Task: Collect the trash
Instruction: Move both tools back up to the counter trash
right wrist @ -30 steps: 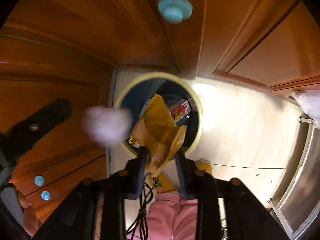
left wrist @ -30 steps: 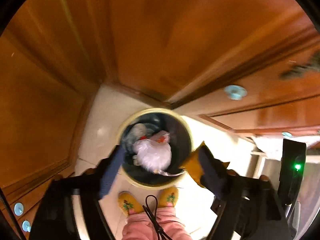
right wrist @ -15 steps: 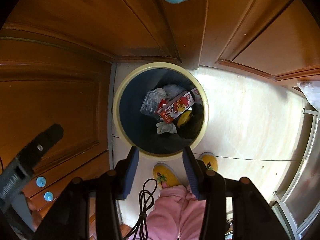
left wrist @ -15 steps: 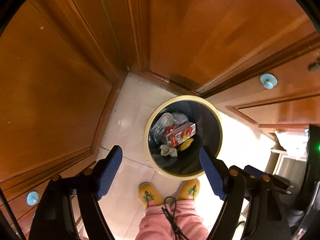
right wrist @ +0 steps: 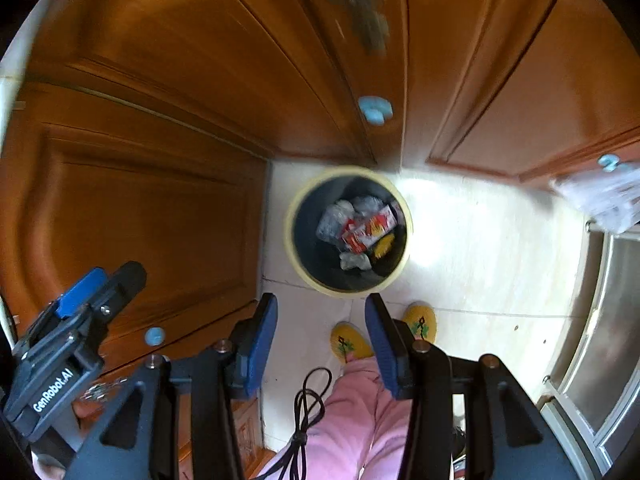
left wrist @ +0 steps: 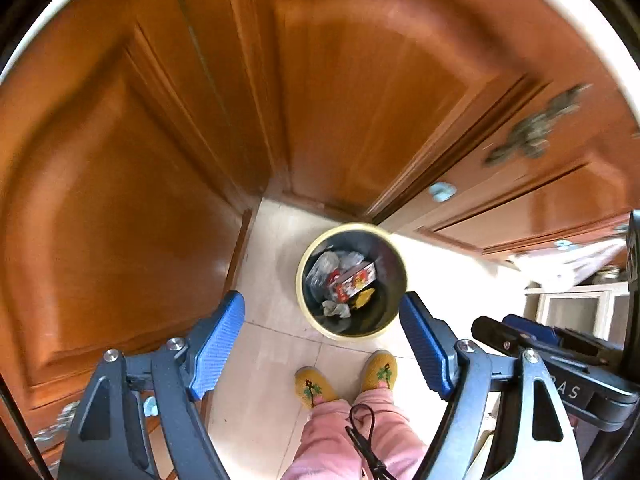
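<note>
A round bin with a cream rim [left wrist: 353, 334] [right wrist: 290, 225] stands on the tiled floor in the corner of the wooden cabinets. Inside lie a red-and-white carton [left wrist: 354, 280] [right wrist: 370, 230], a yellow wrapper [left wrist: 364, 298] [right wrist: 384, 246], a crumpled white tissue [left wrist: 336, 309] [right wrist: 354, 261] and clear plastic [left wrist: 322, 268] [right wrist: 334, 216]. My left gripper [left wrist: 320, 300] hangs high above the bin, pointing straight down, open and empty. My right gripper [right wrist: 321, 300] hovers beside it, open less wide, nothing between its blue pads.
Wooden cabinet doors [left wrist: 120, 200] [right wrist: 140, 200] with pale blue knobs [right wrist: 375, 109] close in behind and to the left. A person's yellow slippers [left wrist: 314, 388] [right wrist: 350, 342] and pink trousers stand just before the bin. A steel-fronted appliance [right wrist: 608, 320] is at the right.
Both grippers have risen well above the bin, which looks smaller now. The white tissue and yellow wrapper seen at the jaws earlier now lie in the bin. The right jaws widened.
</note>
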Demonstrator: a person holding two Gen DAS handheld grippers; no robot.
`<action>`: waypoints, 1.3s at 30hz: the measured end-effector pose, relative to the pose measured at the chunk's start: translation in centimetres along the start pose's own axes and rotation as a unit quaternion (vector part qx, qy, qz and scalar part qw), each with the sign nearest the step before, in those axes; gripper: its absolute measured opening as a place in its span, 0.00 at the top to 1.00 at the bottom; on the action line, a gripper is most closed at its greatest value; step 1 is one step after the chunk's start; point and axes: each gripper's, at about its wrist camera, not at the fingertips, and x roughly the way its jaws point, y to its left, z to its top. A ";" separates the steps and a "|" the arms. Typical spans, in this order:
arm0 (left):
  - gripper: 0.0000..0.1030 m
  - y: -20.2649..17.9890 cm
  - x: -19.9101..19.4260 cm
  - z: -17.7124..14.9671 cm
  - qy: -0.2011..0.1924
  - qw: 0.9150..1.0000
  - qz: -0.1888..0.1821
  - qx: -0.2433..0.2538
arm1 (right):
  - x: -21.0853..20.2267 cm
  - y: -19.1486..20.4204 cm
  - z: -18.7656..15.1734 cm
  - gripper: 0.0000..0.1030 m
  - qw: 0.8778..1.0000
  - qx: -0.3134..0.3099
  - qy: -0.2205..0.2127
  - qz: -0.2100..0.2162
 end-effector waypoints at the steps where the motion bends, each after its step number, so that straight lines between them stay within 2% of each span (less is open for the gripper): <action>1: 0.24 -0.3 -1.8 0.3 -0.007 1.000 -0.003 0.007 | -1.7 0.6 -0.1 0.55 1.000 -0.004 -0.011 0.002; 4: 0.24 -1.0 -6.9 0.9 -0.040 0.999 0.002 0.030 | -7.4 2.6 -0.4 0.55 0.998 -0.018 -0.054 0.009; 9: 0.24 -1.8 -16.1 2.2 -0.124 0.991 0.007 0.049 | -17.2 5.8 -0.6 0.55 0.988 -0.051 -0.147 0.010; 13: 0.19 -1.8 -22.8 2.8 -0.197 0.979 0.012 0.059 | -23.1 8.0 -1.3 0.55 0.976 -0.068 -0.205 0.008; 17: 0.16 -2.0 -27.3 3.5 -0.245 0.967 0.033 0.068 | -27.4 9.6 -2.0 0.55 0.967 -0.071 -0.244 0.020; 20: 0.16 -1.5 -30.2 4.2 -0.268 0.960 0.039 0.069 | -29.6 10.3 -2.5 0.55 0.963 -0.069 -0.258 0.027; 26: 0.14 -1.7 -34.9 5.6 -0.303 0.949 0.038 0.072 | -33.8 10.6 -3.0 0.55 0.953 -0.066 -0.294 0.013; 32: 0.12 -2.0 -37.1 6.5 -0.330 0.940 0.040 0.077 | -36.1 10.6 -3.1 0.55 0.945 -0.056 -0.321 0.010; 39: 0.12 -2.7 -38.2 7.4 -0.347 0.932 0.055 0.085 | -36.3 10.2 -1.8 0.55 0.941 -0.056 -0.334 0.010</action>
